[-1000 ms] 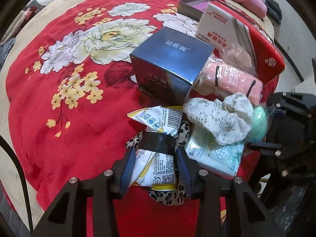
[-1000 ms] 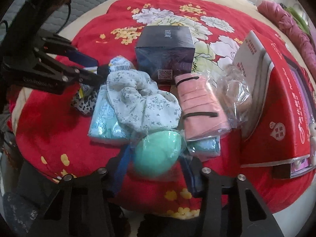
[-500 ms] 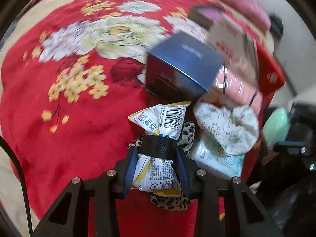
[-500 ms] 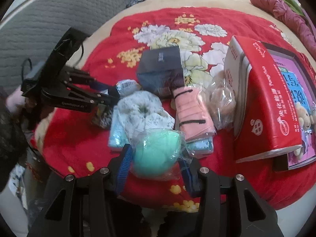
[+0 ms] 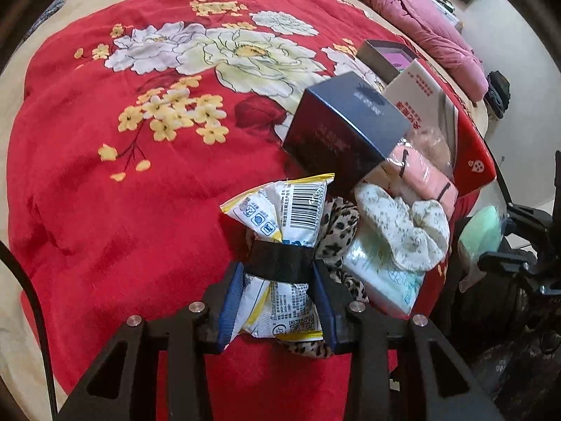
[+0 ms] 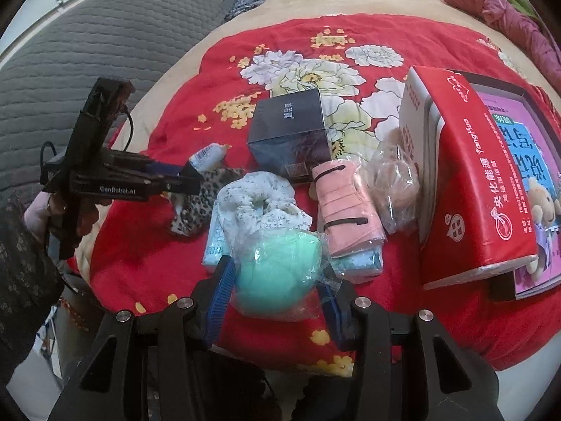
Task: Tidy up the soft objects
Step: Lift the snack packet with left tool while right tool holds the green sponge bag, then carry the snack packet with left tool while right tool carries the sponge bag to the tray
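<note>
Left wrist view — jaws pinch the banded packet (image 5: pixel 280 242), open blanket (image 5: pixel 105 193) leftward; right jaws clasp the bagged sponge (image 6: pixel 277 273).

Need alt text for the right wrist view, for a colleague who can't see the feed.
The right gripper has its jaws shut on a mint-green ball in clear plastic wrap above a red floral blanket. Beyond lie a floral scrunchie, a pink folded item, a dark box and a red carton; the left gripper holds a packet at left.
</note>
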Demonstrator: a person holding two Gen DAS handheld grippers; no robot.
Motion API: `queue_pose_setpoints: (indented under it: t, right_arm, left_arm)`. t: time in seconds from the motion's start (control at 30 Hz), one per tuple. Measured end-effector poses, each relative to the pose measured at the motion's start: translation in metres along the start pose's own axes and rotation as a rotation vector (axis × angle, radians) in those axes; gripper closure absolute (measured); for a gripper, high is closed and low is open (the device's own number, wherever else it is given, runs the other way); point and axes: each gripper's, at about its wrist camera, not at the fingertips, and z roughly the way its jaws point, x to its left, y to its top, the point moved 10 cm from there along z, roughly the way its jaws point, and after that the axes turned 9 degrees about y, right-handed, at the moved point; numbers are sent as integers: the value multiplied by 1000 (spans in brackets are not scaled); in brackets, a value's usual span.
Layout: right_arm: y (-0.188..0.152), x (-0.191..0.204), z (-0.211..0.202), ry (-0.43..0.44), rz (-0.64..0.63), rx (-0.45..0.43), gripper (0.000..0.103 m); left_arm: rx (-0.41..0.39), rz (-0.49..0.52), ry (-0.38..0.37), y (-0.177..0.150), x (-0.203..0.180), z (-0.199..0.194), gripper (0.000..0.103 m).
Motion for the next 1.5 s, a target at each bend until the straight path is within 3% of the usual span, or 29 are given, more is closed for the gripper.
queue_pose_setpoints:
  t: [0.23, 0.33, 0.7, 0.83, 1.07, 1.2, 1.5]
  right_arm:
    - [2, 0, -3, 0, 8, -10, 55]
    - [4, 2, -6, 3, -1, -16, 55]
    - [20, 6, -32, 6, -5, -84, 55]
    - [29, 1, -51, -4, 1, -130, 55]
    - [44, -17, -93, -44, 22, -211, 55]
    - [48, -33, -117, -77, 34, -249, 55]
    - [56, -81, -191, -175, 78, -348, 55]
  left_arm:
    - [2, -46, 1, -5, 7, 4, 64]
    - [-26, -77, 44, -4, 14, -1, 65]
    - [-135, -228, 123, 2, 7, -56, 65]
    - [-173, -259, 157, 13, -15, -82, 65]
    - [-241, -277, 127, 35, -69, -120, 65]
    - [-290, -249, 132, 51, -101, -138, 65]
    - [-346, -186, 65, 94, -181, -160, 65]
